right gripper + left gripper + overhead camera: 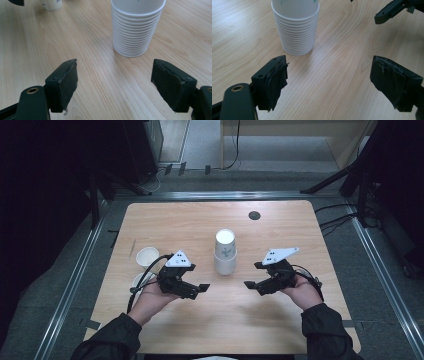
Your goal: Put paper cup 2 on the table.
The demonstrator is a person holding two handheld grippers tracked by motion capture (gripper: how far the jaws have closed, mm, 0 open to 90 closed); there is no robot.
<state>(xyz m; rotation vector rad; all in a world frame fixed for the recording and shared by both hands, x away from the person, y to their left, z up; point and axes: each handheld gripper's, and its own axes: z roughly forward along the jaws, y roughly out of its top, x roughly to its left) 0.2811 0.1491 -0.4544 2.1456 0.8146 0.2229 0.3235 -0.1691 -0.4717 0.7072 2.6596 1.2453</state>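
Note:
A tall stack of white paper cups (225,252) stands upright mid-table; it is also ahead in the left gripper view (297,30) and the right gripper view (136,27). My left gripper (197,280) sits left of the stack near its base, pointing right, open with nothing between its pads (329,82). My right gripper (254,275) faces it from the stack's right side, also open and empty (115,82). Neither touches the stack. One jaw of the right gripper (389,10) shows far off in the left gripper view.
A single white cup (147,256) stands at the table's left, with a second cup (139,280) partly hidden behind my left hand. One of them, a cup (51,4), also appears in the right gripper view. A black round spot (254,215) marks the far table edge.

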